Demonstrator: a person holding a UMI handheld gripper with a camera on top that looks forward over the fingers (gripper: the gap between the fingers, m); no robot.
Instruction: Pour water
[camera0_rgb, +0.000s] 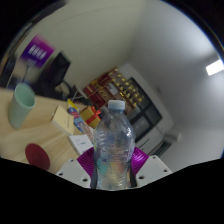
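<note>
A clear plastic water bottle (114, 140) with a white cap stands upright between my fingers. My gripper (112, 165) is shut on the water bottle, its purple pads (86, 162) pressing both sides of the lower body. The bottle is lifted above the wooden table (40, 125). A pale green cup (22, 106) stands upright on the table, far to the left of the bottle. The bottle's base is hidden below the fingers.
A dark red round coaster (38, 154) lies on the table near the left finger. Small colourful packets (82, 118) sit at the table's far edge. Beyond are shelves of goods (112, 88), a dark cabinet (150, 120) and a purple poster (38, 50).
</note>
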